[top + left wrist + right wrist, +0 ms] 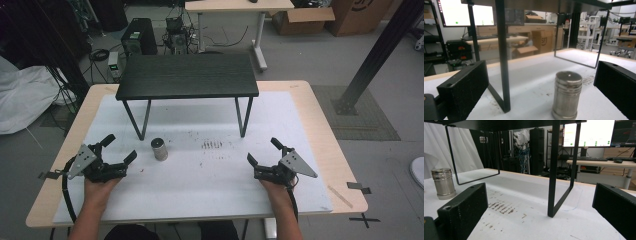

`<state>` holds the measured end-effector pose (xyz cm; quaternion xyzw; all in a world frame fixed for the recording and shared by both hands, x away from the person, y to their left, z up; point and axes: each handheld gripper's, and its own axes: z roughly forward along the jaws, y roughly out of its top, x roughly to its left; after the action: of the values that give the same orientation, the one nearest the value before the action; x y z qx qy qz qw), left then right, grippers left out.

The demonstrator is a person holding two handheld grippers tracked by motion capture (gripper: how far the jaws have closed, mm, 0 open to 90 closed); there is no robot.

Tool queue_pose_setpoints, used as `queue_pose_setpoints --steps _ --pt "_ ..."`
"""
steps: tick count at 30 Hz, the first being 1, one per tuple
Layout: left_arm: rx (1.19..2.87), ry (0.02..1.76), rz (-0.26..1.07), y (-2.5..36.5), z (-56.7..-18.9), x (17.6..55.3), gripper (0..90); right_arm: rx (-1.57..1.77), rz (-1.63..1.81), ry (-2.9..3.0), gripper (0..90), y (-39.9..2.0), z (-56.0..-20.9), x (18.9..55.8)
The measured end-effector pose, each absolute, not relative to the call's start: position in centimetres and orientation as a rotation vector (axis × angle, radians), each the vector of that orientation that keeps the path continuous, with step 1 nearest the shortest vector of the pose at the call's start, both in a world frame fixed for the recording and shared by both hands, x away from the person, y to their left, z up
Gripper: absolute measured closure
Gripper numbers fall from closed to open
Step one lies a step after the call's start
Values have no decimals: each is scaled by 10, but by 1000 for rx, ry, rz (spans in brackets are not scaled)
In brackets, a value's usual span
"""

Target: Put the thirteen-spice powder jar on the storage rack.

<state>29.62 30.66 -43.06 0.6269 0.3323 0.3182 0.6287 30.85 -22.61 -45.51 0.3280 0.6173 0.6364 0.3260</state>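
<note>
- The metal shaker [159, 149] stood upright on the white mat [210, 195], its long axis vertical and its ribbed, perforated cap facing straight up
- It sat left of the mat's middle, just in front of the near-left leg of the small black table [187, 75], close to that leg but apart from it
- No brand, label or writing could be read on its brushed steel side
- The left gripper [120, 148] lay just left of the shaker with its jaws spread wide and empty; in the left gripper view the shaker [566, 95] stood ahead between the two jaws, nearer the right one, touching neither
- The right gripper [264, 150] rested well apart on the right side of the mat, jaws also spread wide with nothing between them; its view showed the shaker [443, 183] far off to the left
- A patch of dark scuff marks [211, 145] lay on the mat between the shaker and the right gripper
- A cardboard box [545, 40] in the far background carried dark print, too blurred to read
</note>
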Motion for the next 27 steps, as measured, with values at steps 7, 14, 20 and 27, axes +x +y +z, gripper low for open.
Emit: queue_pose_setpoints --steps 7,14,20,27 --pt "1465 730 679 304 -420 299 2 859 1667 1619 0 -226 -455 308" --pt "1515 721 647 299 -411 304 3 857 1668 1616 0 -226 -455 308" --pt "1558 716 627 294 -406 308 3 856 1668 1616 0 -226 -455 308" --pt "1613 725 584 286 -401 316 2 855 1668 1616 0 -226 -455 308"
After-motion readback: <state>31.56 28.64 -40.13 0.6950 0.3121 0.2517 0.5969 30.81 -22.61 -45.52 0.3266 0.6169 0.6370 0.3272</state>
